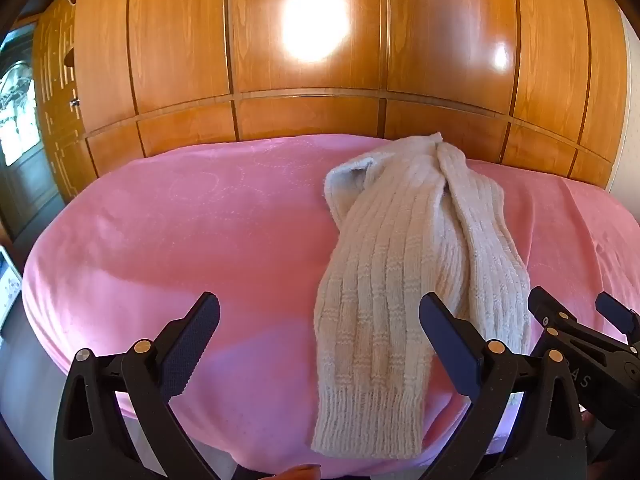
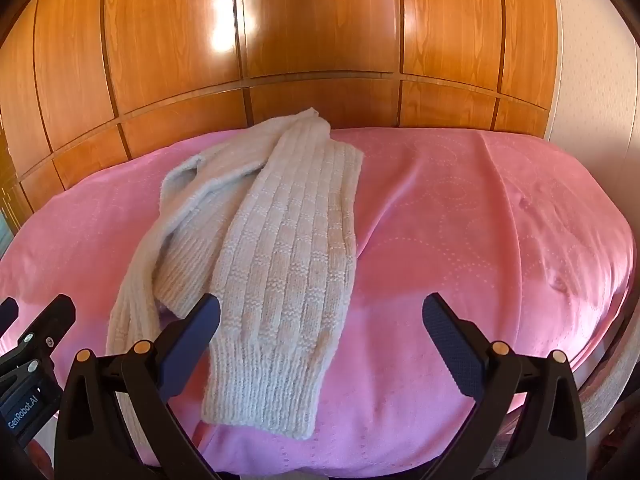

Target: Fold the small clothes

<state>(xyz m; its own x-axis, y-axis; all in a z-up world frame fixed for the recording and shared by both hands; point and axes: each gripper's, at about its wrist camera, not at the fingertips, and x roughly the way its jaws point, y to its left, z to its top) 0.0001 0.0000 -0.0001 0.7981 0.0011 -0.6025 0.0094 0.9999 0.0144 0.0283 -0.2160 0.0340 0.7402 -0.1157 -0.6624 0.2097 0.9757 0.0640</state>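
A pair of cream ribbed knit socks lies on a pink blanket, one sock crossing over the other at the far end, cuffs toward me. The pair also shows in the right wrist view. My left gripper is open and empty, just above the near cuffs, its right finger in front of the socks. My right gripper is open and empty; its left finger overlaps the near sock's cuff. The right gripper also shows in the left wrist view, beside the socks' right edge.
A glossy wooden wardrobe stands right behind the pink blanket. The blanket spreads wide to the right of the socks. A dark doorway with a window lies at far left. The blanket's near edge drops off below the grippers.
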